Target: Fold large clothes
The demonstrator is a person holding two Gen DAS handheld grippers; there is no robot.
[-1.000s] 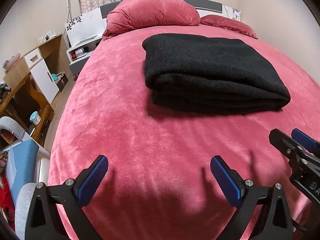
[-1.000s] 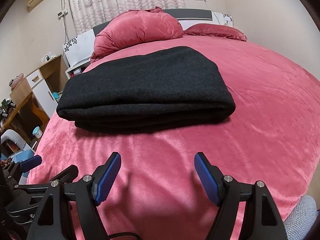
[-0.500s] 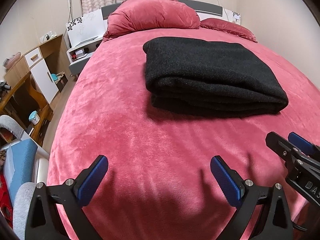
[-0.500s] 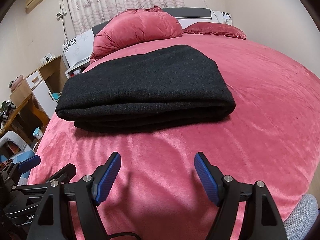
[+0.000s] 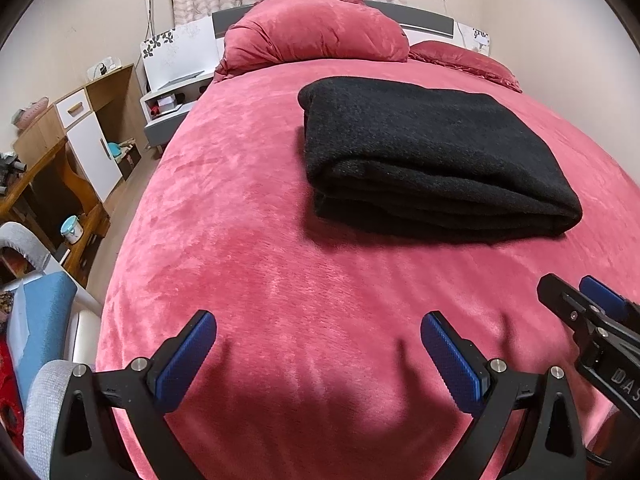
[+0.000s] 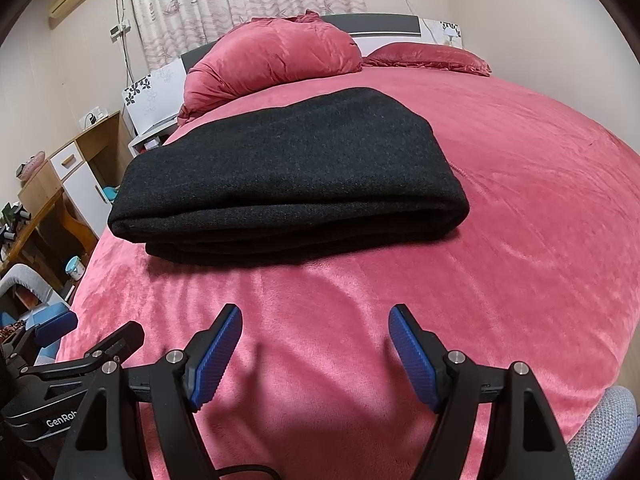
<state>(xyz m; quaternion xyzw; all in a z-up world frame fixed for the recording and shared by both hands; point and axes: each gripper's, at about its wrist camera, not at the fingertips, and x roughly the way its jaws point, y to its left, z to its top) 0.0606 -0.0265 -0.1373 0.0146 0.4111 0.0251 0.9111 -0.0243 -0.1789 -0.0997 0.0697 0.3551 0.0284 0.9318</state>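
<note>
Folded black garment [image 6: 288,176] on pink bed [image 6: 520,208], its layers seemingly stacked, left gripper [image 5: 318,354] and right gripper [image 6: 314,346] wide, empty

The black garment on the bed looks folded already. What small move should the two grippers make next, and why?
Probably none toward it: keep both back, or draw them slightly away. The black garment lies in a neat, layered rectangle on the pink bedspread. The left gripper and right gripper are open and empty, hovering short of its near edge. Gripping it again would likely disturb the fold.
</note>
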